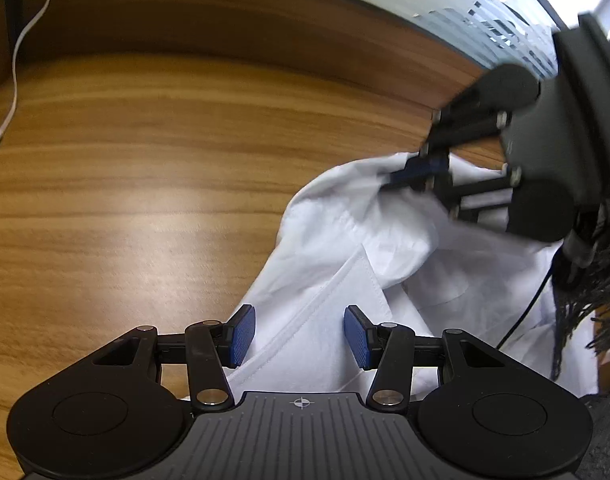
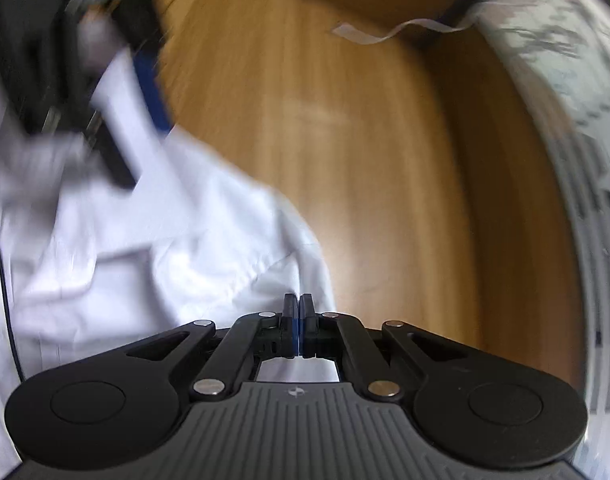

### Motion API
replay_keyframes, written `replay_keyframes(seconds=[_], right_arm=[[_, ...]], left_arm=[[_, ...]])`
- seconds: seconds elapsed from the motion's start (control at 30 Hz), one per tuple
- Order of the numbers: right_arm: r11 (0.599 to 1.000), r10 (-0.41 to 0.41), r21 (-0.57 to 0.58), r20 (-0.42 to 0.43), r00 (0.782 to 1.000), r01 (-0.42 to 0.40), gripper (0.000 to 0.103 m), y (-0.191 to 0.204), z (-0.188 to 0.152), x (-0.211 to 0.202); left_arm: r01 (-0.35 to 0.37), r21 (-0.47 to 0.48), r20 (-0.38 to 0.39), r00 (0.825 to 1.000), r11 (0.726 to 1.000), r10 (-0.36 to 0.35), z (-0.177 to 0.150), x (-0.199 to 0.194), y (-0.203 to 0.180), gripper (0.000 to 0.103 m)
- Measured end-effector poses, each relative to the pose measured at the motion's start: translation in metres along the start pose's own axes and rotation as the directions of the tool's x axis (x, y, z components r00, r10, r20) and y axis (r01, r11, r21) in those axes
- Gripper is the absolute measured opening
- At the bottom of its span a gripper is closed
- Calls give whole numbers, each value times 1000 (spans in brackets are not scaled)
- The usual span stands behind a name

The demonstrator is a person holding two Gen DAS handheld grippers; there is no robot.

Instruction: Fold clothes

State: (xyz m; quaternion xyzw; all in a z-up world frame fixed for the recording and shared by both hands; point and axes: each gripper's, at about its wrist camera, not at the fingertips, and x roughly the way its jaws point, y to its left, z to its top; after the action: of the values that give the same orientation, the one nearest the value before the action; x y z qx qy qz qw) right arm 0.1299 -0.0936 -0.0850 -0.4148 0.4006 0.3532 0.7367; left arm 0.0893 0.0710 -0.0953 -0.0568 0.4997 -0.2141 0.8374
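Two claws over one white shirt (image 1: 345,264) crumpled on wooden worktop (image 1: 145,184). Left claw (image 1: 299,336) spread wide, blue pads (image 1: 241,334) on either side of a stitched shirt edge, not clamping it. Right claw (image 2: 299,324) pressed together; from left wrist view it pinches a raised fold of shirt at far edge. White cable (image 1: 15,80) lies on worktop, well apart from shirt. Right wrist view heavily blurred.
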Motion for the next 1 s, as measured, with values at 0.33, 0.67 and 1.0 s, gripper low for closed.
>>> replay_keyframes(seconds=[0.33, 0.67, 1.0], right_arm=[[983, -5, 183, 148, 989, -23, 0, -66, 20, -2], [985, 87, 145, 78, 993, -97, 1, -84, 42, 100], [966, 100, 234, 71, 992, -114, 20, -95, 50, 95]], left_arm=[[0, 1, -6, 1000, 1000, 0, 2, -1, 4, 53], [-46, -60, -8, 999, 997, 46, -6, -20, 10, 51], [-153, 4, 51, 987, 988, 152, -28, -55, 3, 64]])
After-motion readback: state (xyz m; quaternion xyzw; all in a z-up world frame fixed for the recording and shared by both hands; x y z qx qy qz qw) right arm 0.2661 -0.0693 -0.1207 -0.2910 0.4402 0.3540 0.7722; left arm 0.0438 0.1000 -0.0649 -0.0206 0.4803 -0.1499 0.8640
